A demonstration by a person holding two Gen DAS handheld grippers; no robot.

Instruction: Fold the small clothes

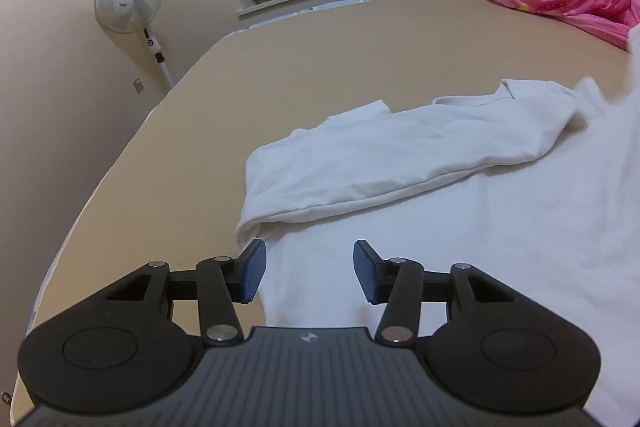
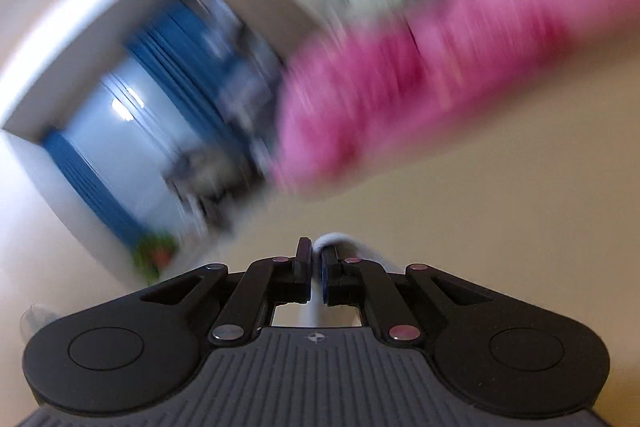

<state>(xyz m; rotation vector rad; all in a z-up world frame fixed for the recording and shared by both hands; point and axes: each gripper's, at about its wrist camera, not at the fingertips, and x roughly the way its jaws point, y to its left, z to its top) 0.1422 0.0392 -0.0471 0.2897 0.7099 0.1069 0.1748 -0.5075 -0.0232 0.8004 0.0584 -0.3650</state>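
The white cotton shirt (image 1: 400,163) lies crosswise just ahead of the left gripper (image 1: 309,273), fingers apart; the right gripper (image 2: 316,263) pinches white cloth (image 2: 340,242).

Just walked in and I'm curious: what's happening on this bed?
Someone is folding a white garment on the bed with two hand-held tools. The left tool hovers open over the cloth, holding nothing. The right tool is shut on a bit of white fabric; its view is blurred.
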